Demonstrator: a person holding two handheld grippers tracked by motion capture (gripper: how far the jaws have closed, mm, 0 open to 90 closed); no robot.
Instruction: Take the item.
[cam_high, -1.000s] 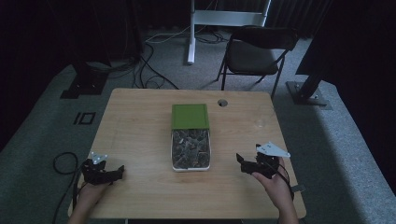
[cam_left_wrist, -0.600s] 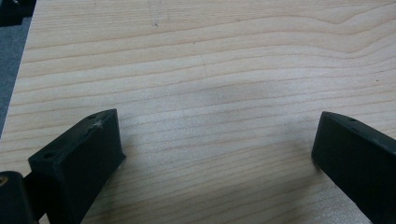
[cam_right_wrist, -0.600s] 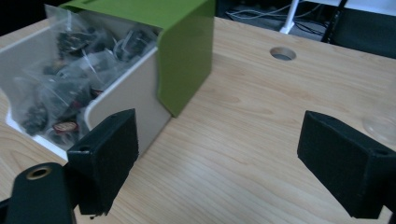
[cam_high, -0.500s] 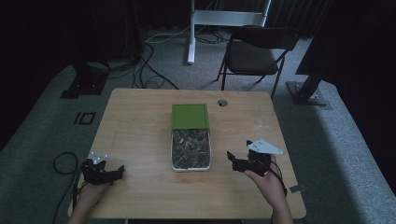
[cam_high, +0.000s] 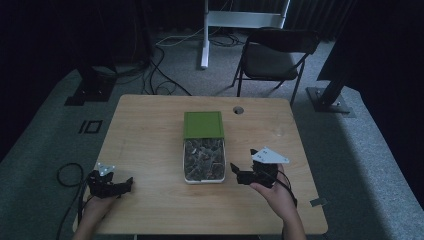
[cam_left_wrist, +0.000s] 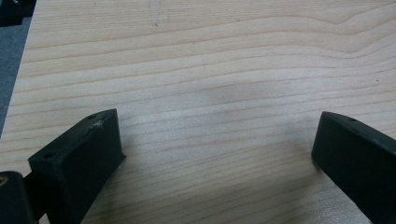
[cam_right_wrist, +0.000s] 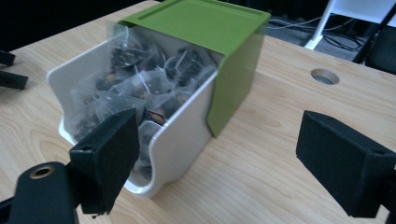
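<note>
A white box (cam_high: 202, 177) with a green lid (cam_high: 203, 123) over its far half stands mid-table, its open near half full of clear tea bags (cam_right_wrist: 140, 88). My right gripper (cam_high: 241, 175) is open just right of the box's near corner, jaws wide and empty, pointing at the box (cam_right_wrist: 182, 140) in the right gripper view. My left gripper (cam_high: 125, 184) rests open near the table's front left edge, over bare wood (cam_left_wrist: 210, 93), holding nothing.
The wooden table (cam_high: 150, 125) has a round cable hole (cam_high: 238, 109) behind the box. A folding chair (cam_high: 275, 55) and a white stand (cam_high: 205, 35) are beyond the far edge. Cables lie on the grey floor at left.
My right gripper has moved left toward the box's near right corner. The left gripper has stayed still.
</note>
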